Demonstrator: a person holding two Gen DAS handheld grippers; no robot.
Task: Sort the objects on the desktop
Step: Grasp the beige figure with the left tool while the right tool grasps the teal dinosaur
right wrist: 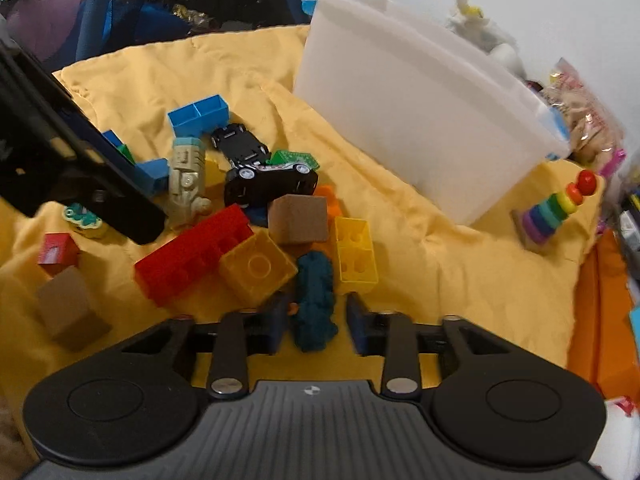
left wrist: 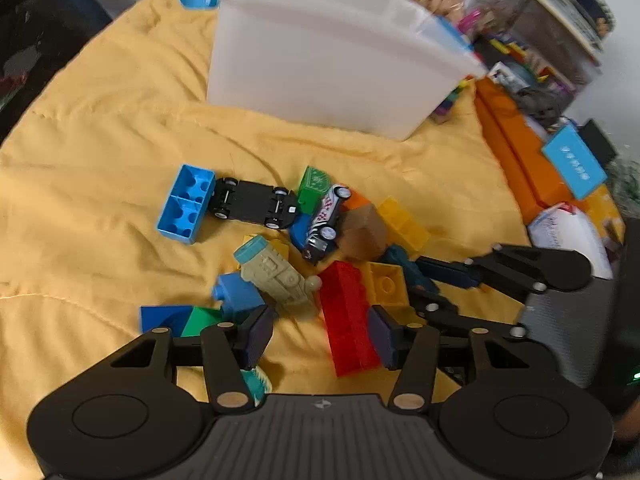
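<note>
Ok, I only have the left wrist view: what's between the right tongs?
Observer: A dark teal toy lies between the right tongs. A gap shows on one side, so it is not clamped.
Operator: Anything hidden behind my left tongs?
Observer: Yes. A small red block and a brown block sit on the yellow cloth, out past the long red brick.
Operator: And beside the white bin?
Observer: A rainbow ring stack stands by its corner.

Both wrist views look steeply down, close, sharing the toy pile (left wrist: pixel 320 248).
</note>
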